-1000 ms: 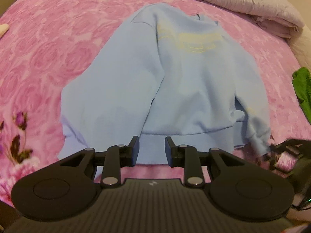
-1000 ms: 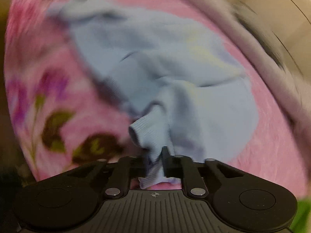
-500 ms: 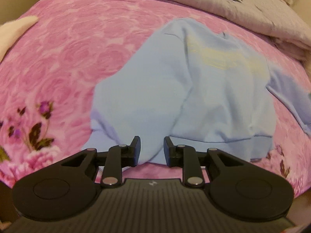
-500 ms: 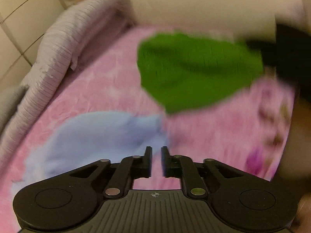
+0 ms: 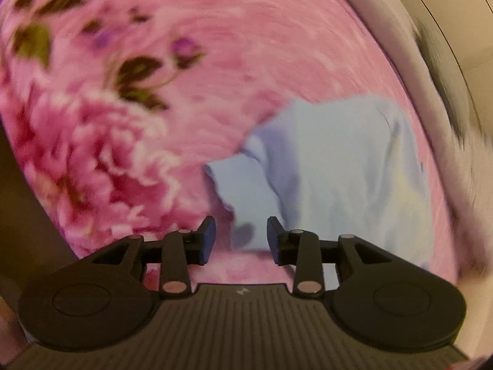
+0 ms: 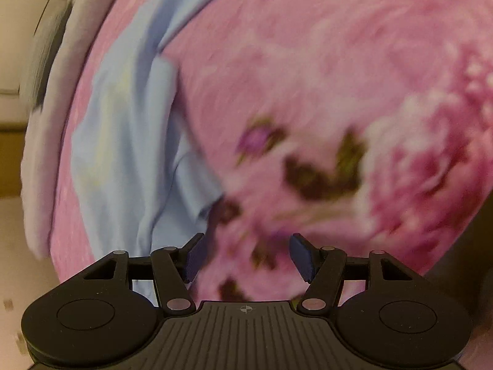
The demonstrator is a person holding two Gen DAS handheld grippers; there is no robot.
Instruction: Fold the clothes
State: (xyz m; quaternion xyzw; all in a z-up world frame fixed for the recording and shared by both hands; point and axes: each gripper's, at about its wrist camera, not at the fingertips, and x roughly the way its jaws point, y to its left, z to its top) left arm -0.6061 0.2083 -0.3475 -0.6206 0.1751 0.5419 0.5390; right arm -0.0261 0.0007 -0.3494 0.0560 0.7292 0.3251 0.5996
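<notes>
Since a second earlier the right gripper [image 6: 245,257] had let go of the sleeve cuff, and both views had swung and blurred. Its jaws stood wide apart over the pink floral bedspread [image 6: 323,77], holding nothing. The left gripper [image 5: 241,239] was parted too, empty, just before the light blue sweatshirt [image 5: 332,166], which lay on the bedspread beside the grey quilt [image 5: 400,46].

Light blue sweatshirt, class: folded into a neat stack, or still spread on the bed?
Spread, not stacked. The sweatshirt lies loosely across the pink bedspread, a sleeve trailing out.
</notes>
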